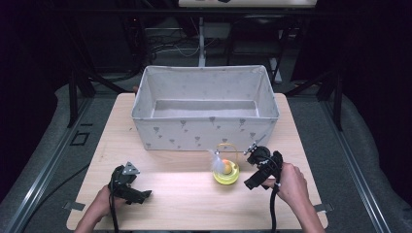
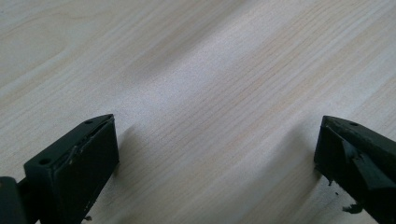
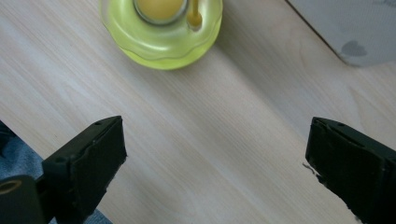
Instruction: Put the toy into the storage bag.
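Observation:
A small yellow-green toy (image 1: pixel 226 173) with an orange ball, a thin hoop and a white feather stands on the wooden table (image 1: pixel 194 194), just in front of the fabric box (image 1: pixel 204 127). In the right gripper view the toy (image 3: pixel 161 30) lies ahead of the wide-apart jaws. My right gripper (image 1: pixel 260 167) is open and hovers just right of the toy, apart from it. My left gripper (image 1: pixel 133 190) rests low at the front left of the table, open, with bare wood (image 2: pixel 215 116) between its jaws.
The white fabric box with a grey print stands open at the back middle of the table; its corner (image 3: pixel 345 32) shows at the upper right of the right gripper view. Dark floor and metal frames surround the table.

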`<state>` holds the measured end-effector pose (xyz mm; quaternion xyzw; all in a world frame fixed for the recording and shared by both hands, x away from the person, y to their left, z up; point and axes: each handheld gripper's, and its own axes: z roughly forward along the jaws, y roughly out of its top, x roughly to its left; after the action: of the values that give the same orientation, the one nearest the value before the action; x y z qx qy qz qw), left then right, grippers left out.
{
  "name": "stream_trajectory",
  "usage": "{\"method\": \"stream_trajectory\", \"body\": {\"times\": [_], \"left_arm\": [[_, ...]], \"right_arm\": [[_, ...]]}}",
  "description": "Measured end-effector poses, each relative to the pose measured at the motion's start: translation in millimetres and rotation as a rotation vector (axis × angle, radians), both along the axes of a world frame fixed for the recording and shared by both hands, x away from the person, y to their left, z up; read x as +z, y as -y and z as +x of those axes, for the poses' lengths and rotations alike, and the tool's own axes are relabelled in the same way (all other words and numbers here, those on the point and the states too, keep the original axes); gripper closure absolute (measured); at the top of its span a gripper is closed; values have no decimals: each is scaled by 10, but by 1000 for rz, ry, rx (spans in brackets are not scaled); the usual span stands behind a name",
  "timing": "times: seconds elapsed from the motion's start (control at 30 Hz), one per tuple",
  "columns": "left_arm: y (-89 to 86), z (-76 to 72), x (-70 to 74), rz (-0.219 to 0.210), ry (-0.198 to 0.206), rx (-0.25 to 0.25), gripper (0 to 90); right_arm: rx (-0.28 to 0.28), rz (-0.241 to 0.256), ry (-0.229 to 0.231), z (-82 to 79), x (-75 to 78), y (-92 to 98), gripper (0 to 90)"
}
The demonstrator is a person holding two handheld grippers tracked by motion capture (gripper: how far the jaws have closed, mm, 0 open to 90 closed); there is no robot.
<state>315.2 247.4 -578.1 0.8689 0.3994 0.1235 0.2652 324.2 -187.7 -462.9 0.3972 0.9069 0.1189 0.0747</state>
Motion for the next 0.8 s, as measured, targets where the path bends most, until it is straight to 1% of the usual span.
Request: {"method": "stream_trajectory", "body": {"times": [0.07,0.1,0.13,0.17,0.2,0.33,0.43,0.47,0.57,0.6,0.77,0.8], "left_arm": [[1,0,1,1,-1,1,0],[1,0,1,1,-1,1,0],[2,-1,1,2,-2,3,0],[2,-1,1,2,-2,3,0],[2,-2,1,2,-2,4,0],[3,-2,2,2,-3,5,0],[3,-2,3,3,-4,6,0],[3,-1,3,3,-4,5,0],[3,-1,3,3,-4,5,0],[4,-1,3,3,-4,6,0],[5,-2,5,5,-5,8,0],[5,-2,5,5,-6,8,0]], "right_arm": [[9,10,16,5,60,-45,45],[9,10,16,5,60,-45,45],[17,12,28,14,102,-78,46],[17,12,28,14,102,-78,46],[27,15,35,32,137,-105,55],[38,23,41,61,182,-147,63],[50,25,38,102,213,-186,51],[62,9,35,130,240,-218,44],[63,21,41,150,265,-250,42],[70,19,44,169,303,-281,40],[79,11,51,207,366,-337,43],[90,5,46,226,392,-363,55]]}}
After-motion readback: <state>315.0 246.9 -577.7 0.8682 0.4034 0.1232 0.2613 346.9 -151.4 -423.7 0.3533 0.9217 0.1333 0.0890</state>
